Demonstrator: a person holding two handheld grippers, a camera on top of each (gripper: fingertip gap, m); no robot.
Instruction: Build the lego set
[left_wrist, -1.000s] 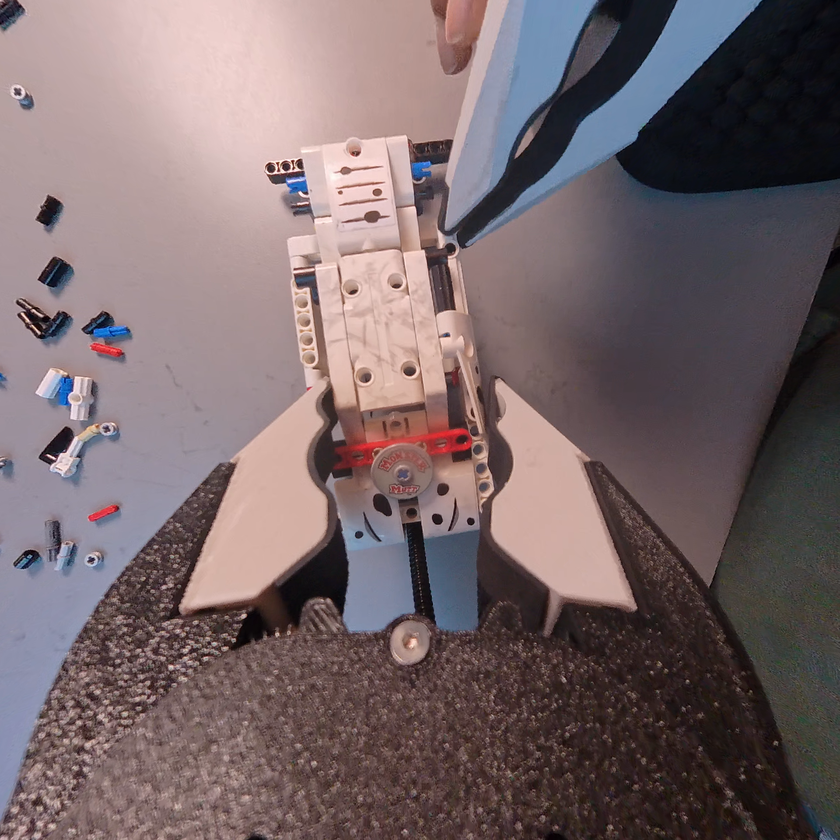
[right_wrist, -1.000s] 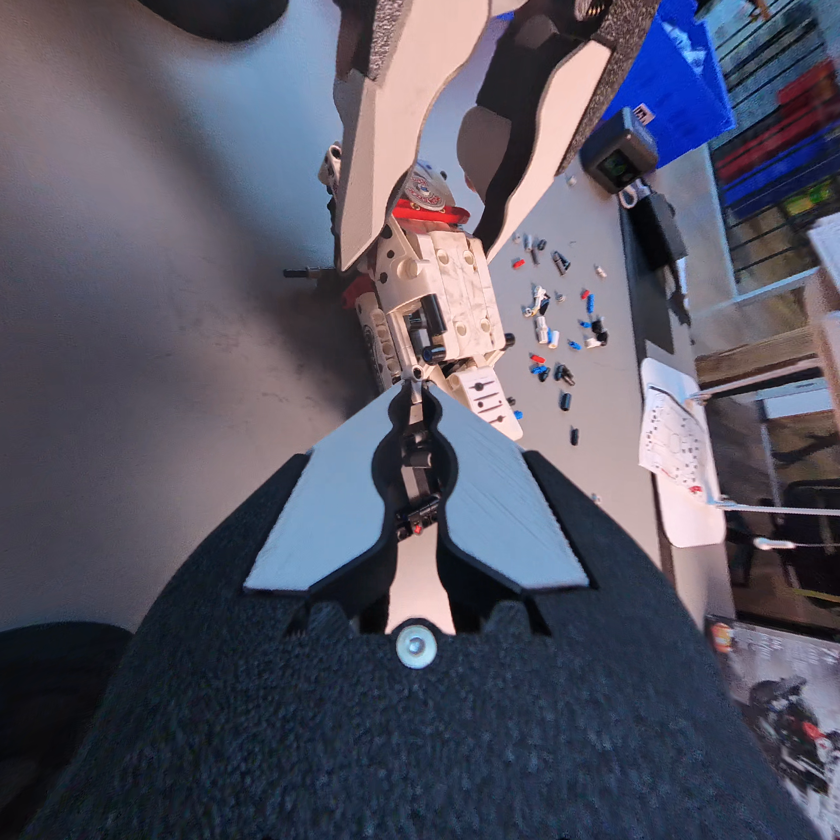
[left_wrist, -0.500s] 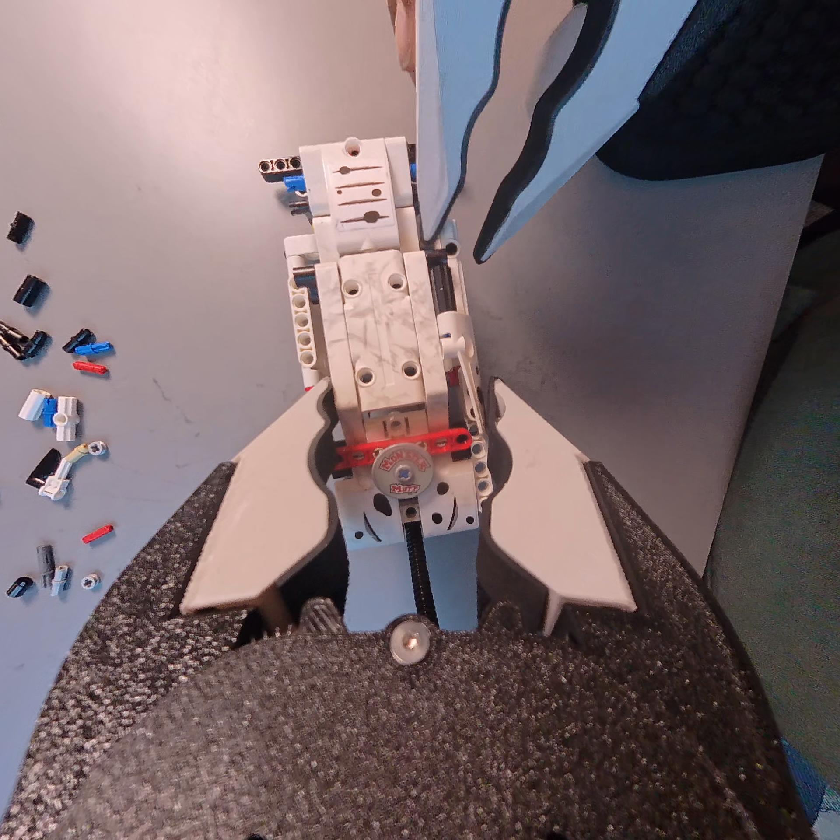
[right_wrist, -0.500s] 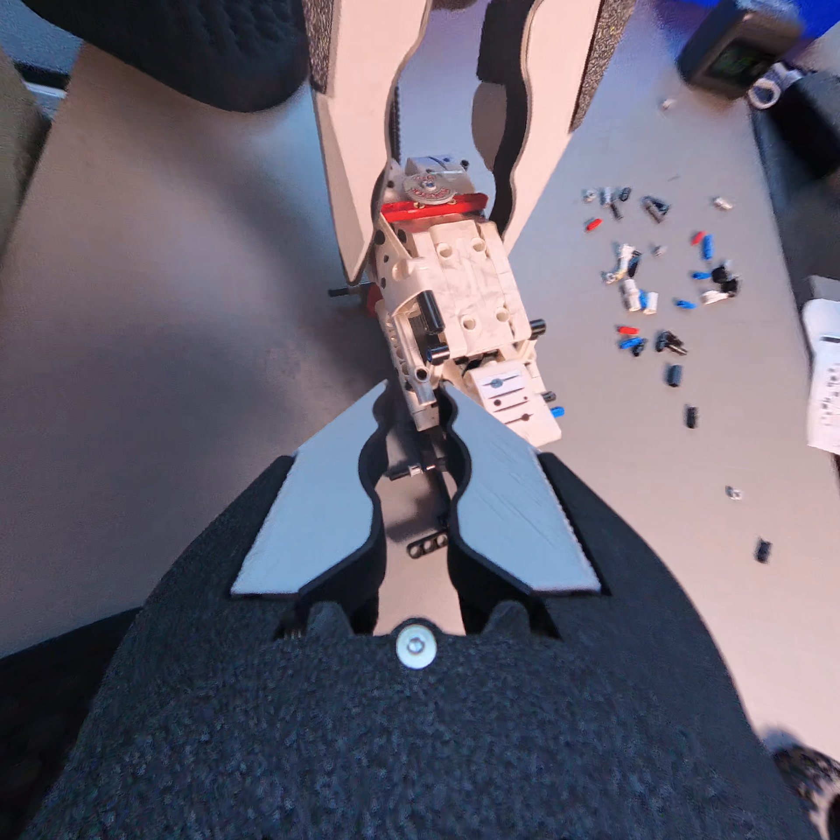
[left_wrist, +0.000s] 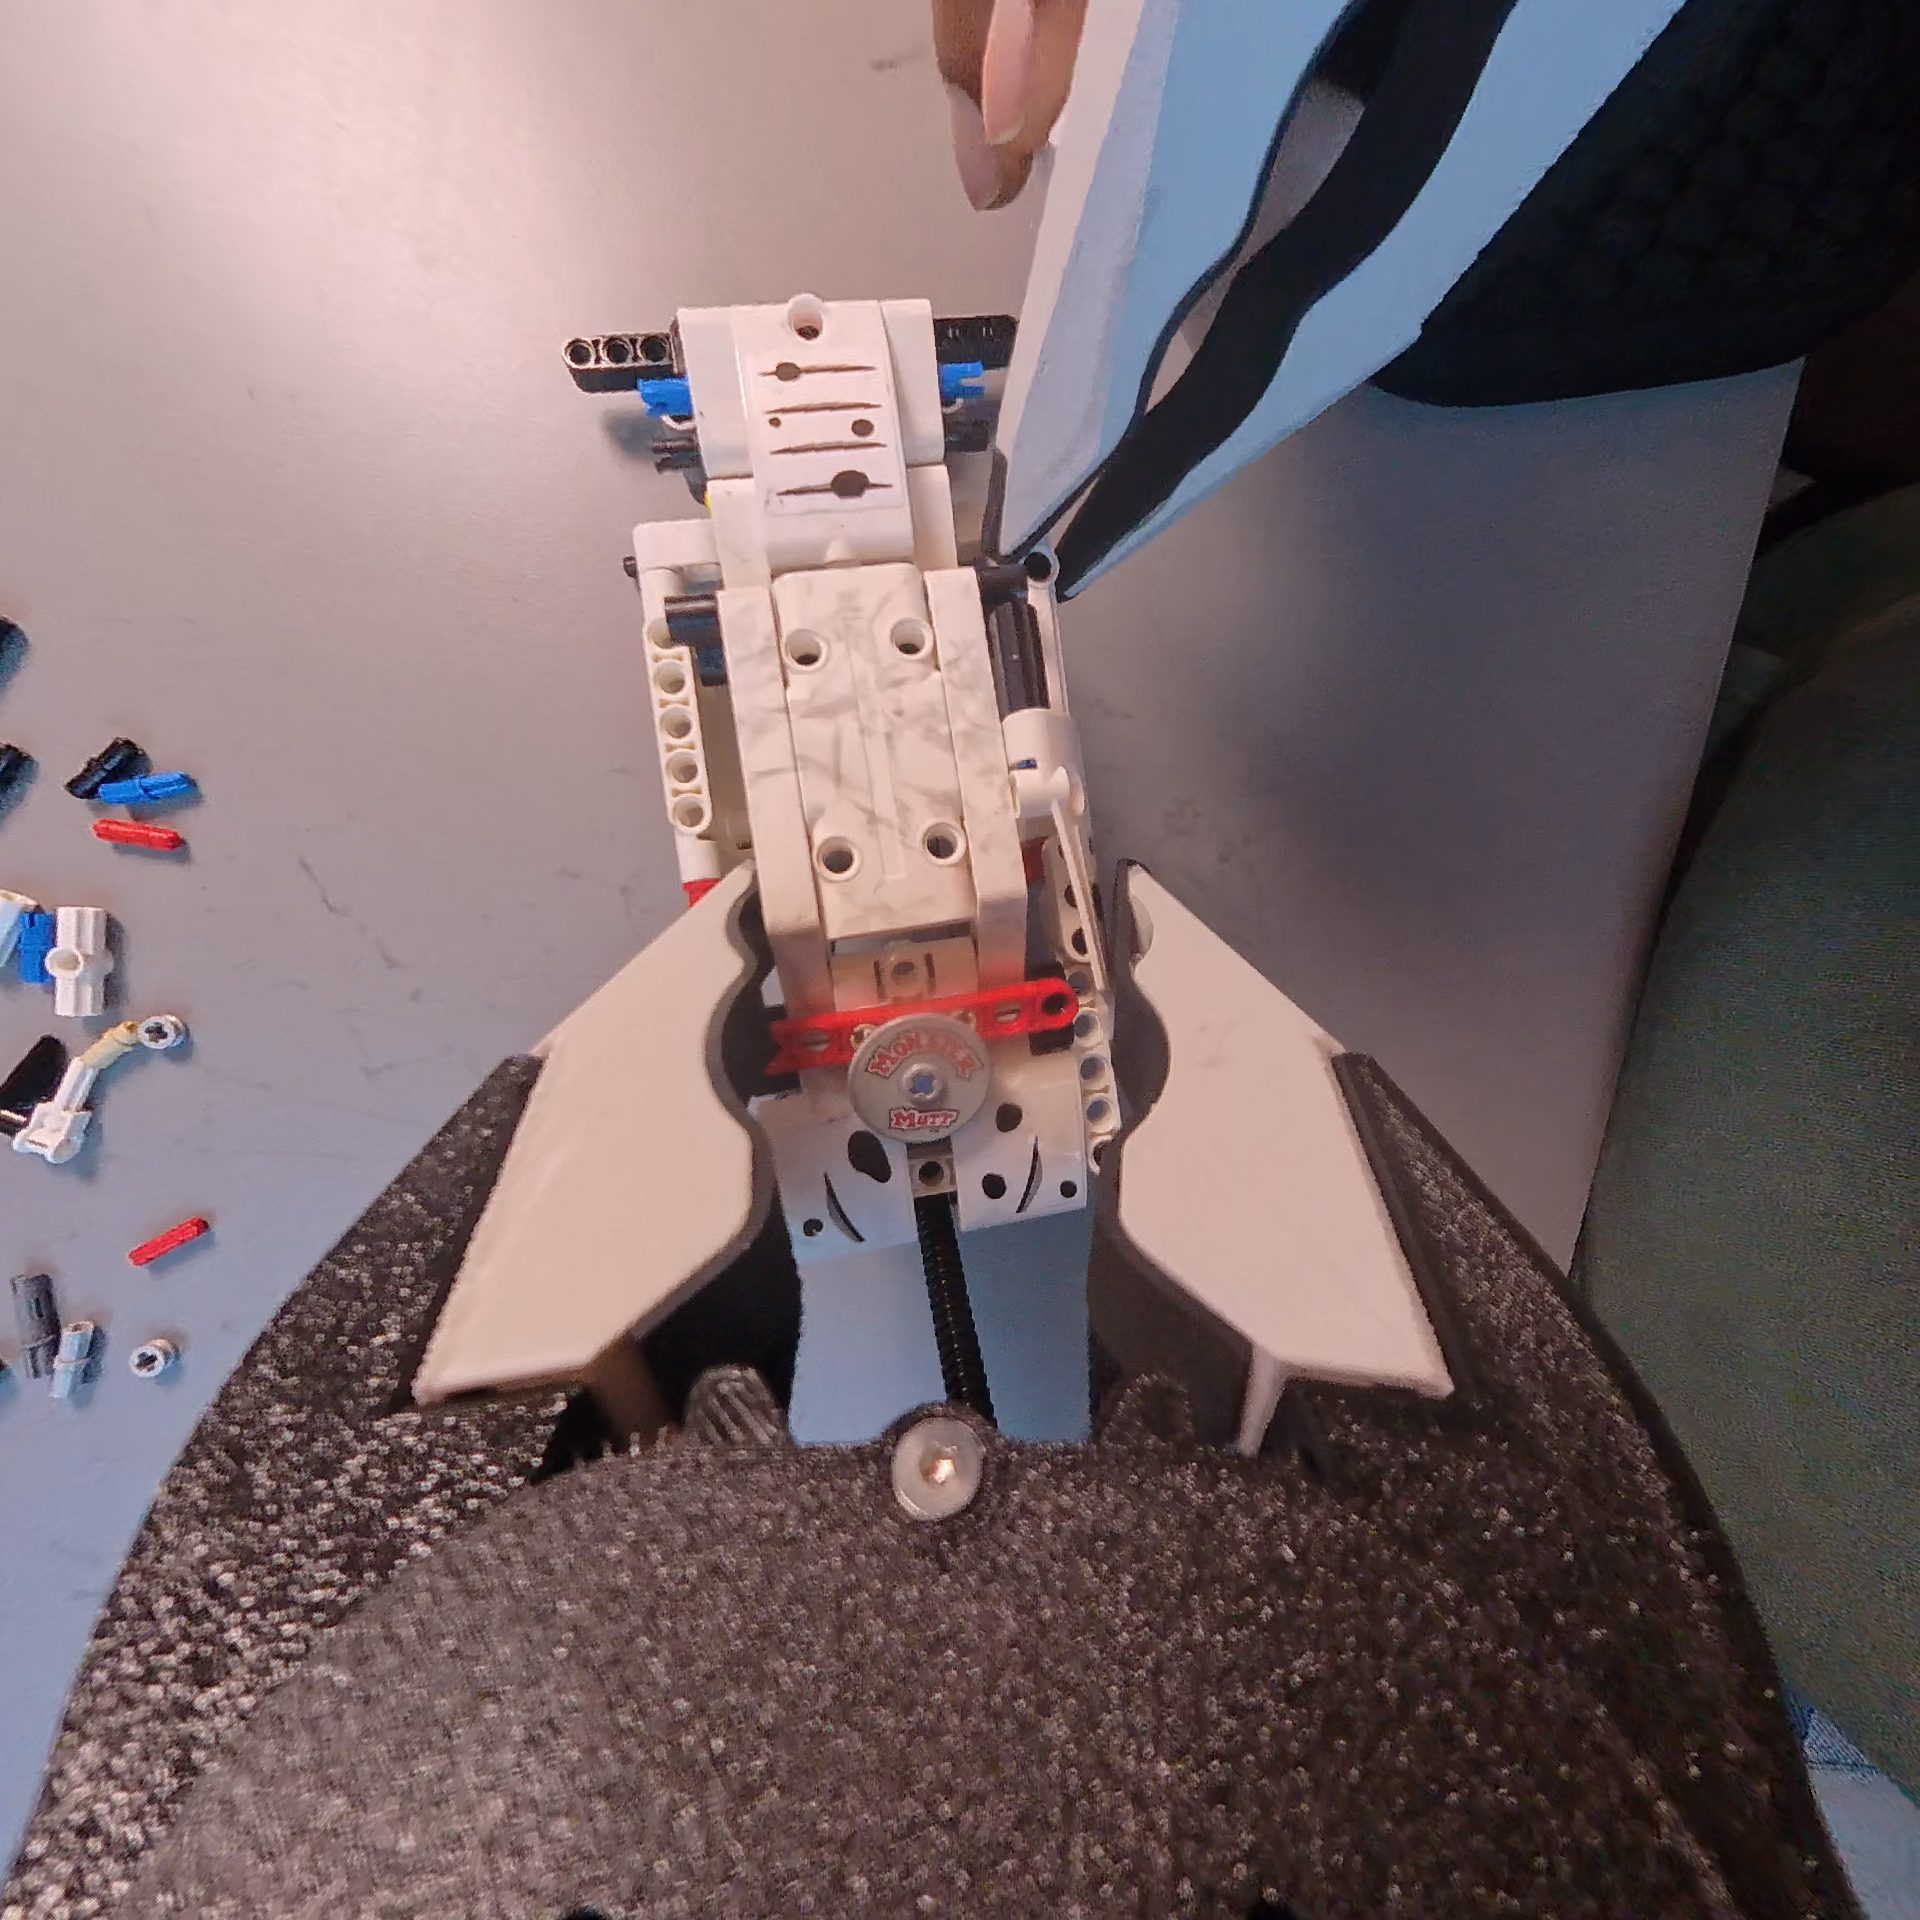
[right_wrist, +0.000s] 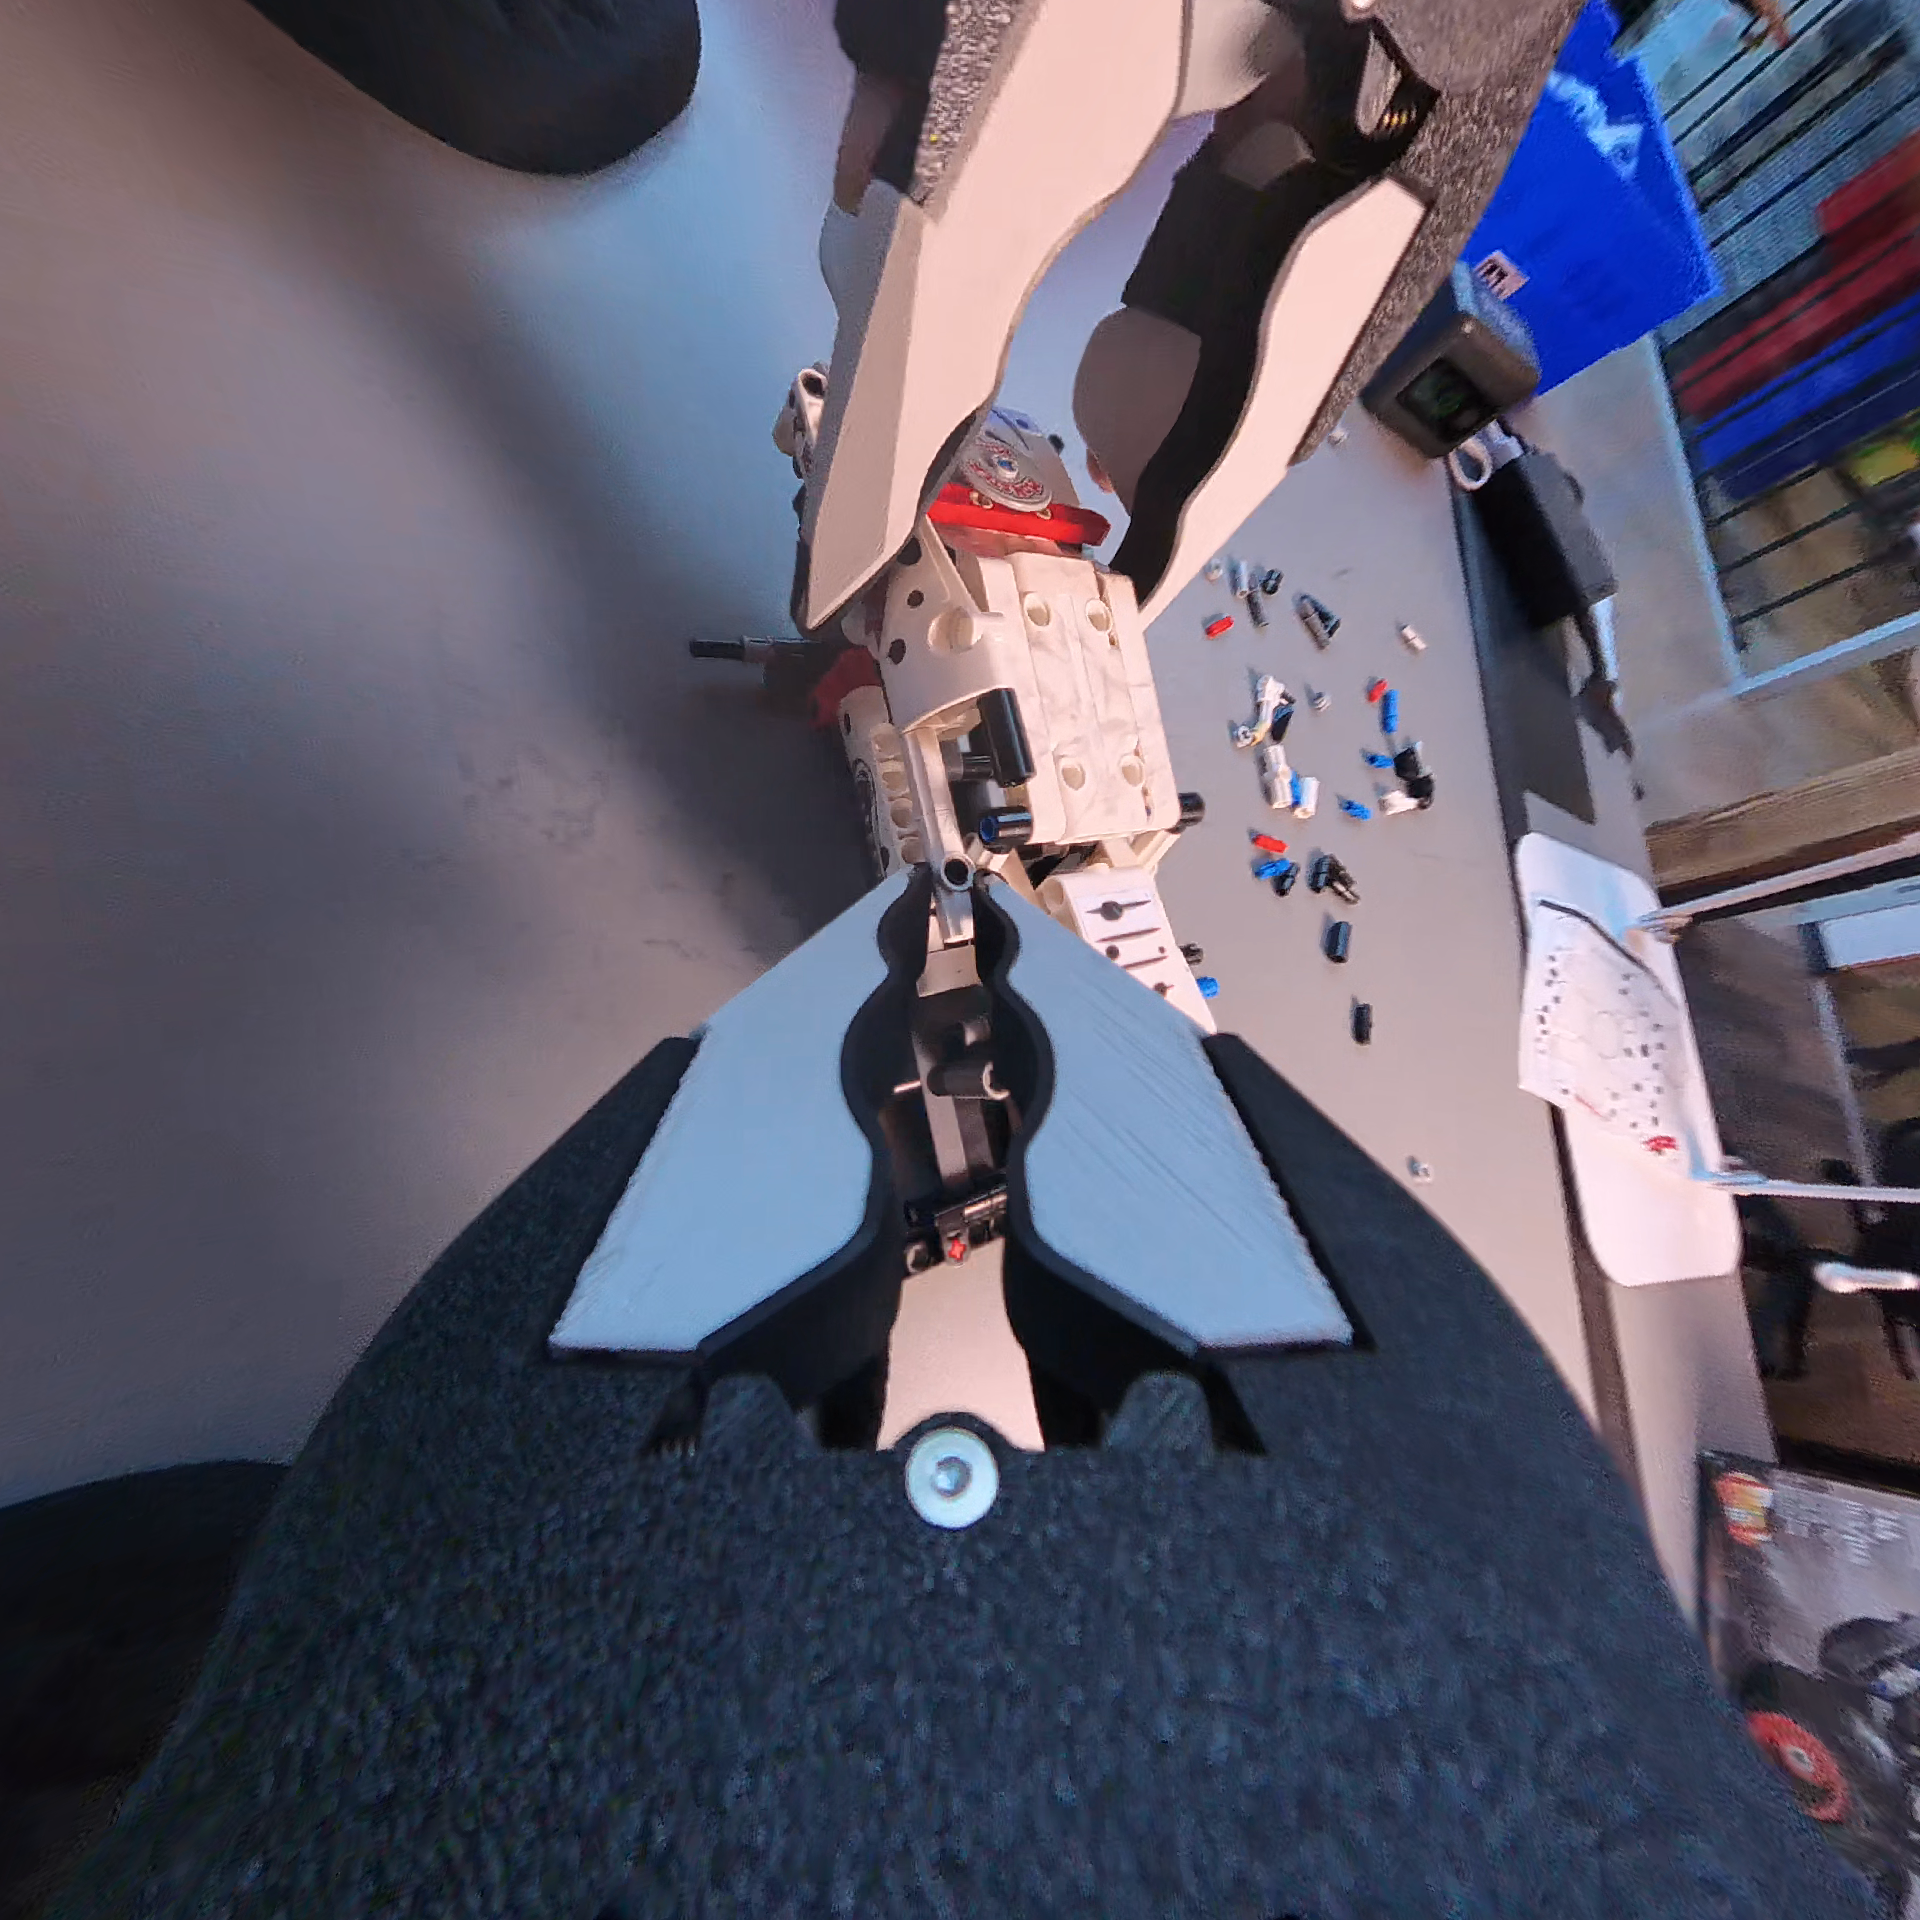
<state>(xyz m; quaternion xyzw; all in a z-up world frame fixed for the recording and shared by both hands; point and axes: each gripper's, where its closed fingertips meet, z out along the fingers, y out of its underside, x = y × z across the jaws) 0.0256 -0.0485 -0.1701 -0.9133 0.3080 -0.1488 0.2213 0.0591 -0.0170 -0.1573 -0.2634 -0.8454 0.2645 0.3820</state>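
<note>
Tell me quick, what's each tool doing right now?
Left tool: closed around the white lego model.
Right tool: closed, pinching a small light pin on the model's side.

White lego model (left_wrist: 883, 790), red beam, flat on table

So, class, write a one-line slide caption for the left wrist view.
Left gripper grips the white lego model on a grey table; right gripper pinches its far corner.

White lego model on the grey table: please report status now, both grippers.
Left gripper shut on white lego model. Right gripper pinching its small white connector. Loose pieces lie aside, nothing blocking.
</note>
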